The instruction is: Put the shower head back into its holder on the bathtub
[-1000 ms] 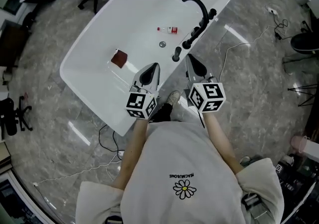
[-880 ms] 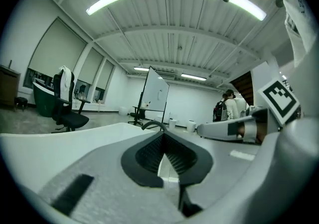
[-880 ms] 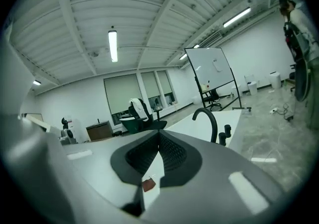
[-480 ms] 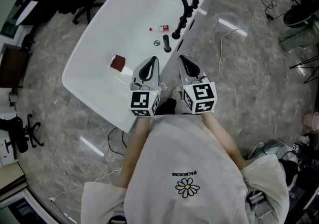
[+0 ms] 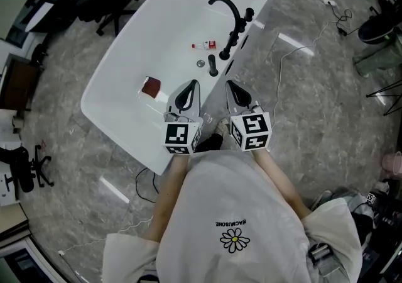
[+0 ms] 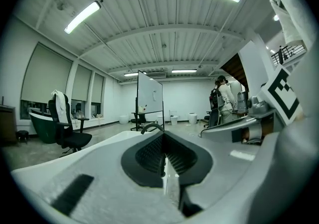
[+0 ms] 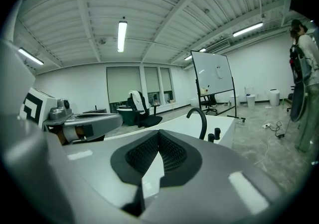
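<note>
Both tongs are shut, pads together, and nothing is gripped. The left gripper and right gripper are side by side over the tub rim on the person's side of the spout. The shower head is taken to be the short black piece ending the row of fittings that runs from the spout toward the person. It seems to stand upright, though whether it is seated cannot be told. It lies just ahead of the right gripper, so that hand is judged the nearer one for the reach.
</note>
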